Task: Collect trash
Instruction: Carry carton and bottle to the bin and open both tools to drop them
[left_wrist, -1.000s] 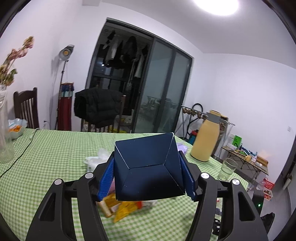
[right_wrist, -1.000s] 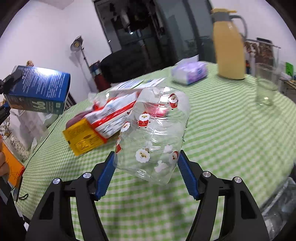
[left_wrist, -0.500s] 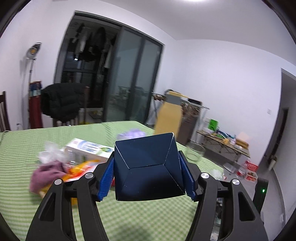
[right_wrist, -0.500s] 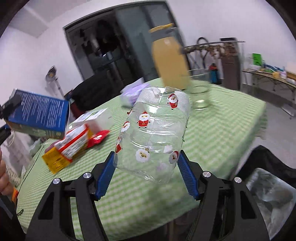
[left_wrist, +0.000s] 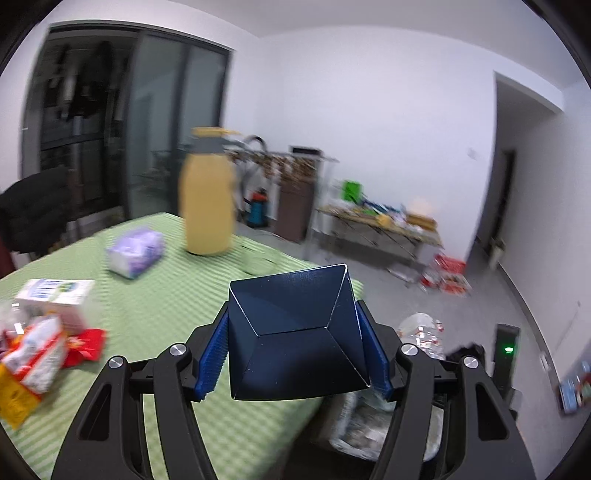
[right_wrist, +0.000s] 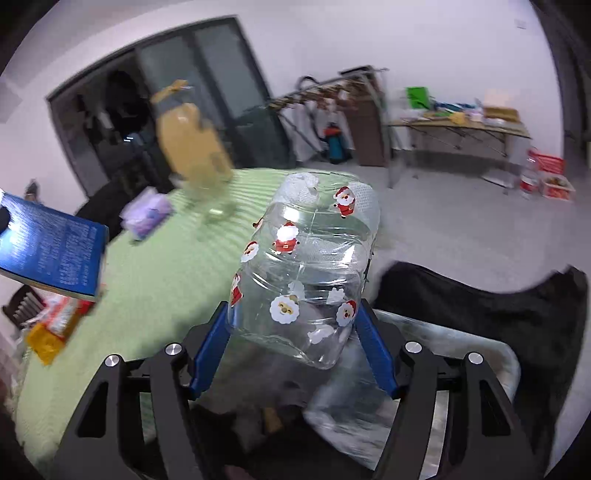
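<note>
My left gripper (left_wrist: 293, 354) is shut on a dark blue carton (left_wrist: 295, 332), carried over the table's right edge. The same blue carton (right_wrist: 51, 247) shows at the left of the right wrist view. My right gripper (right_wrist: 293, 350) is shut on a clear plastic jar (right_wrist: 306, 277) printed with Santa figures, held above a bin (right_wrist: 461, 354) lined with a clear bag, beside the table. In the left wrist view that bin (left_wrist: 369, 424) lies low right, with the Santa jar (left_wrist: 421, 330) above it.
On the green checked table (left_wrist: 166, 314) stand a yellow thermos (left_wrist: 207, 195), a purple tissue pack (left_wrist: 135, 251), a white box (left_wrist: 55, 295) and red-yellow snack wrappers (left_wrist: 33, 362). A black cloth (right_wrist: 498, 314) drapes by the bin. A cluttered side table (left_wrist: 380, 225) stands by the far wall.
Both grippers have swung right from over the table middle toward its right edge, still gripping carton and jar. The bin has come into view beneath them.
</note>
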